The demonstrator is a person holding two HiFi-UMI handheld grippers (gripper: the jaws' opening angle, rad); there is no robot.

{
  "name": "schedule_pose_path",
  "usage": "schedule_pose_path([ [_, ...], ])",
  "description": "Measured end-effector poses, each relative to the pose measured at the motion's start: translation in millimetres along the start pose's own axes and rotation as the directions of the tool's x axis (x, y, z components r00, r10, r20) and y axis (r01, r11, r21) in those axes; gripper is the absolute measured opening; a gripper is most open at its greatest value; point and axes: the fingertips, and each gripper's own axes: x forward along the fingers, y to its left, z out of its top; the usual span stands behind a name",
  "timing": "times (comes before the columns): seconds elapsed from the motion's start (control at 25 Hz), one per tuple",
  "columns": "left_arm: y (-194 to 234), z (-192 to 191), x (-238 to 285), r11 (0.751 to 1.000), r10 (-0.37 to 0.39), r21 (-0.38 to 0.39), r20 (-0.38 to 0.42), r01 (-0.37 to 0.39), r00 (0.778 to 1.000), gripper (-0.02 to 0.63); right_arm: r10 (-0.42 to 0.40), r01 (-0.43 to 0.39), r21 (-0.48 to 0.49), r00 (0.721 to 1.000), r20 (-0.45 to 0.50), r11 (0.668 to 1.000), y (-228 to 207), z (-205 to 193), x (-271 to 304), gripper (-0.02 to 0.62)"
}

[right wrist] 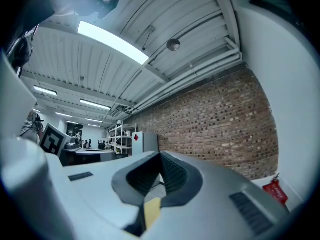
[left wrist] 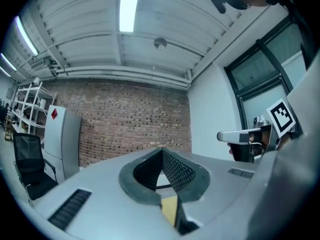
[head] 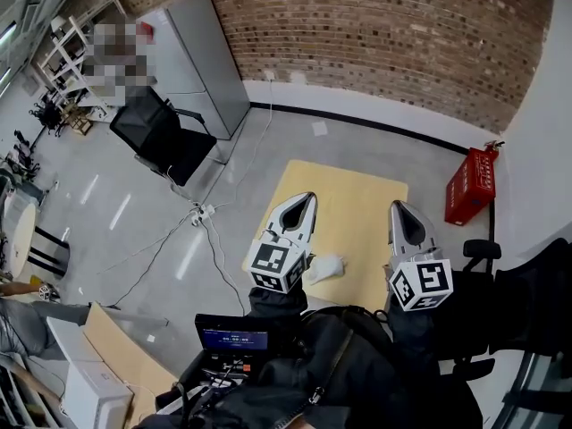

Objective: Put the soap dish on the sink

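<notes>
Far to the left of the left gripper (head: 308, 198), a black office chair (head: 161, 134) stands on the grey floor beside a tall grey cabinet (head: 204, 61). White cables (head: 202, 213) run over the floor closer in on that side. Behind and below this gripper, close to the person, a small dark screen (head: 232, 339) glows.

The left gripper is held up level over the yellow bench (head: 357, 195), pointing toward the brick wall (head: 384, 34). In the left gripper view its ribbed pads (left wrist: 175, 169) meet at the tips, pressed together with nothing between them.

Just right of its marker cube and lower down, a small white lump (head: 323, 267) lies on the bench, between the two grippers and nearer the left one. It is too blurred to tell whether it is the soap dish.

The right gripper (head: 395, 206) is held beside the left one, well apart from it and pointing the same way. Its jaws are also closed tip to tip and empty. Farther right, a red crate (head: 471, 186) stands on the floor at the white wall.
</notes>
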Motion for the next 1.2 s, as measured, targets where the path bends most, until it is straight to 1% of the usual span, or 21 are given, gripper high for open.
schedule_pose_path([
  [0.16,-2.5,0.9,2.0,1.0,-0.003,0.01,0.002,0.003,1.0,0.003,0.0,0.0,-0.008,1.0,0.007,1.0,0.3,3.3,0.0,0.005],
  [0.32,-4.3,4.3,5.3,1.0,0.002,0.023,0.02,-0.002,1.0,0.003,0.011,-0.011,0.009,1.0,0.004,1.0,-1.5,3.7,1.0,0.005],
  [0.64,-11.6,0.9,10.7,0.999,-0.026,0.045,0.007,0.026,1.0,0.003,0.002,-0.002,0.02,1.0,-0.005,1.0,-4.3,1.0,1.7,0.005],
  [1.2,-17.5,-12.0,17.3,0.998,-0.044,0.038,-0.022,0.045,0.999,0.003,-0.006,0.006,0.014,1.0,-0.003,1.0,-7.6,-3.1,-1.1,0.005],
])
